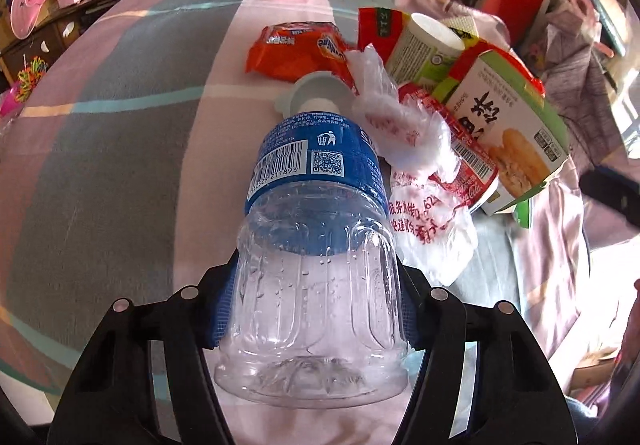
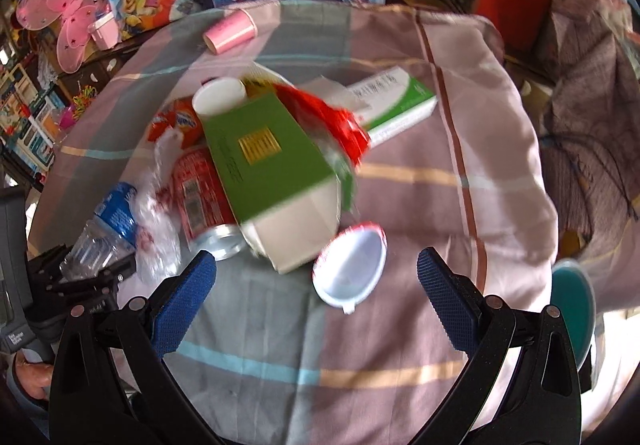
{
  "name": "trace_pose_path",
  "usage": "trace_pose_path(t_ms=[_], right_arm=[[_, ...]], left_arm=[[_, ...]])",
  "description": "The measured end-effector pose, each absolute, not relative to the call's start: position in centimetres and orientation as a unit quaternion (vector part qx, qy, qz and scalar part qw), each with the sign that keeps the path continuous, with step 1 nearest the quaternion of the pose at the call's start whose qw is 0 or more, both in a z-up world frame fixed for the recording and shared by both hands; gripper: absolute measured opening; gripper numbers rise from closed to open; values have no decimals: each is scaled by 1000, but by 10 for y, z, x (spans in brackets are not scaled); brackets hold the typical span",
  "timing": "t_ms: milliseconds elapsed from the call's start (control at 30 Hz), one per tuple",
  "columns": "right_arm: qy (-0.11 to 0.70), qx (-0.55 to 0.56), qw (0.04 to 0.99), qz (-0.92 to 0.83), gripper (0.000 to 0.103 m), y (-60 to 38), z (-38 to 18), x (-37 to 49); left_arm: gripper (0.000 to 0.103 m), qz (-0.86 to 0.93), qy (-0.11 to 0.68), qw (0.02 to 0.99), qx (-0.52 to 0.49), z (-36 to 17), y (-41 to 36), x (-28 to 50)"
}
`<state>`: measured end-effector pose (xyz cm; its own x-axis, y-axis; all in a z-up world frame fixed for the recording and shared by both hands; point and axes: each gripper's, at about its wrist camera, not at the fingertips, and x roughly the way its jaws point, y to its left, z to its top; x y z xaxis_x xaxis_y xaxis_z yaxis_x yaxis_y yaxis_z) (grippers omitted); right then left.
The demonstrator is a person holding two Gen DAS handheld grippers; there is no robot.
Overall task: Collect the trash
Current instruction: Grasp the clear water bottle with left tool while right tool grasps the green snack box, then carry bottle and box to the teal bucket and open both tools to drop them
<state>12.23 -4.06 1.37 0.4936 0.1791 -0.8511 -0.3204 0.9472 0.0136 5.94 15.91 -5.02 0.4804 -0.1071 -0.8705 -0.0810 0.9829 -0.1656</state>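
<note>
Left gripper (image 1: 316, 309) clamped on clear bottle (image 1: 316, 213) base, cap end toward trash pile (image 1: 452, 113).

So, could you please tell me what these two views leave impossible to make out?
- Left wrist view: the red can is mostly covered by the crumpled plastic bag.
- Left wrist view: the bottle hides its own cap end.
- Right wrist view: the print on the green box is lost to motion blur.
- Right wrist view: the bottle is small, its label unreadable.

clear blue-labelled bottle (image 1: 316, 213) lies beside heaped wrappers (image 1: 412, 133) and cartons (image 1: 508, 133).
</note>
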Motion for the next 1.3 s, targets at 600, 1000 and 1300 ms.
trace_pose_path(t_ms=[600,1000,1300], right_arm=[[502,-123,834,193,59,-2,-8,157],[417,-55,885,200,56,-51,71,125],[388,16,913,127,56,-165,97,91]], left_arm=[[65,8,493,863,-108,-46,184,54],[65,-35,428,900,-82,35,141,46],[65,-137,433,890,-27,51,35,60]])
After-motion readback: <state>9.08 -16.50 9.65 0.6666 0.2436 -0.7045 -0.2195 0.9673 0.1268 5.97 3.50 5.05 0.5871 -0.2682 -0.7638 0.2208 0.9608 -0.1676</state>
